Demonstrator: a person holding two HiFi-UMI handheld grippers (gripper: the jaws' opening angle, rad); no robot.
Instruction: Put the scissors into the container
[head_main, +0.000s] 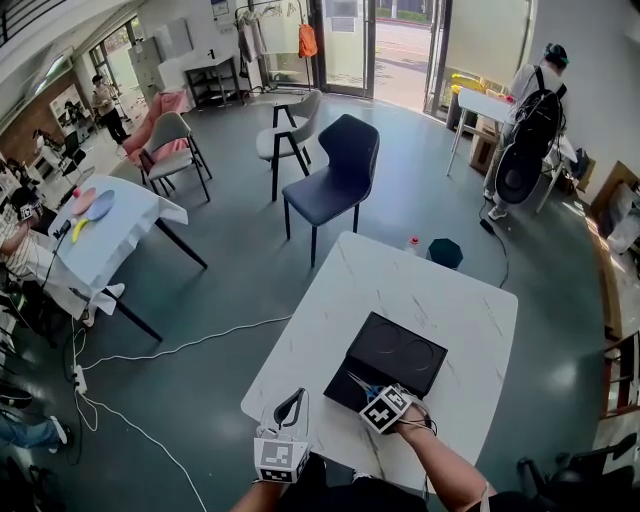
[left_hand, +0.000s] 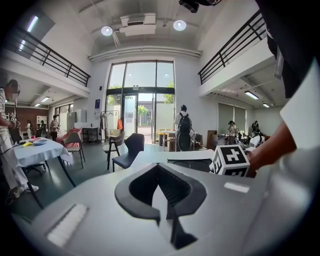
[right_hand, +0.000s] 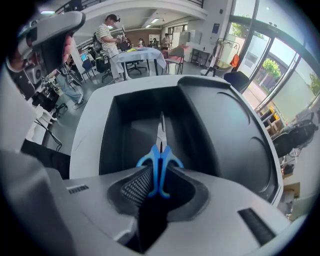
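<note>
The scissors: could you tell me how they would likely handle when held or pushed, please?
Thin metal blades and moulded blue handles suggest the scissors are stiff and light. Pinched only at the handles by the right gripper, they might pivot. Flat, they probably won't roll in the container.

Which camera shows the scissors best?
The right gripper view: the scissors fill the middle, blue handles clamped in the right gripper, blades pointing into the container. The head view shows only a small glimpse of them beside that gripper. The left gripper view shows none of them.
</note>
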